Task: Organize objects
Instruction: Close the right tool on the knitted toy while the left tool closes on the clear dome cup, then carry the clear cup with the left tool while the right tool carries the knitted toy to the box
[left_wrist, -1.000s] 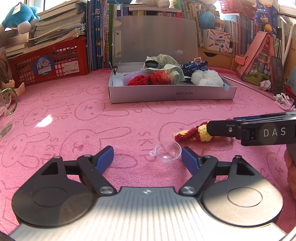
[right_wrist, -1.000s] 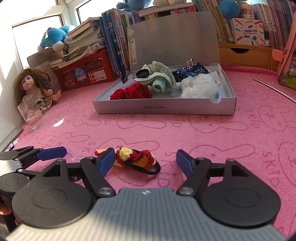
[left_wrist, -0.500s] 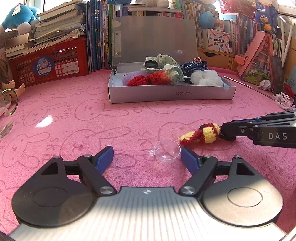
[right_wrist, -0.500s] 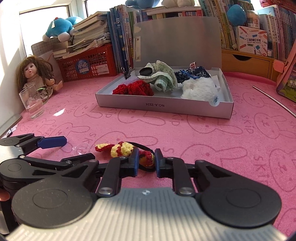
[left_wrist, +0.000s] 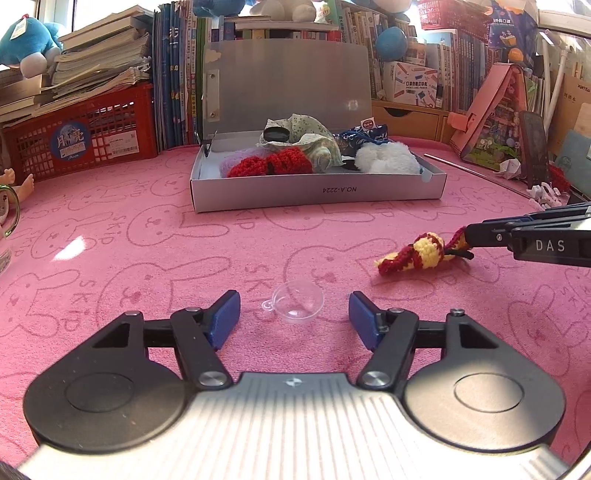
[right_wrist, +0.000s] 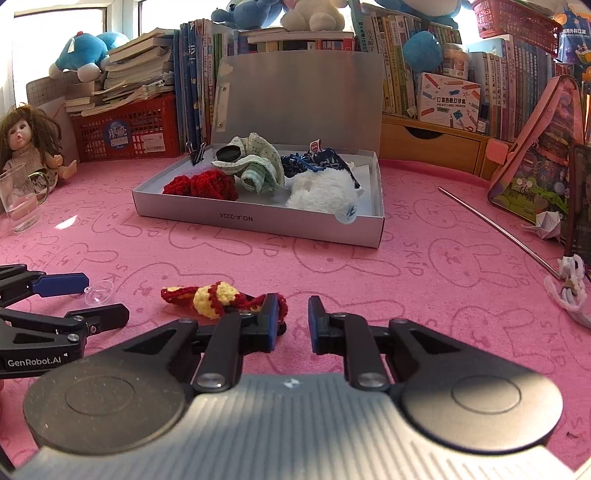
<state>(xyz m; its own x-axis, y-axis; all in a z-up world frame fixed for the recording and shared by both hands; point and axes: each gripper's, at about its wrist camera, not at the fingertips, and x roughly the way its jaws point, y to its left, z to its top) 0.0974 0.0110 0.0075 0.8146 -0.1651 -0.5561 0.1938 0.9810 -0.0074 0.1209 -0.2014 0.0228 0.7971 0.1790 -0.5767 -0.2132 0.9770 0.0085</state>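
A red and yellow crochet hair tie (left_wrist: 417, 253) with a black elastic loop lies on the pink cloth right of centre. My right gripper (left_wrist: 471, 234) comes in from the right, shut on its red end (right_wrist: 282, 306); its far end (right_wrist: 207, 295) trails to the left. A clear plastic half-dome (left_wrist: 297, 306) sits on the cloth between the blue pads of my left gripper (left_wrist: 292, 309). Its jaws are closing, and the pads stand apart from the dome. The open grey box (left_wrist: 317, 192) behind holds knitted, cloth and fluffy items.
A glass mug (right_wrist: 20, 206) and a doll (right_wrist: 29, 144) stand at the left edge, with a red basket (left_wrist: 85, 136) of books behind them. A metal rod (right_wrist: 495, 225), a pink toy house (left_wrist: 495, 118) and a white trinket (right_wrist: 569, 291) lie to the right.
My right gripper shut on the crochet hair tie and drew it a little to the right and up. My left gripper's jaws narrowed around the dome, which stayed put.
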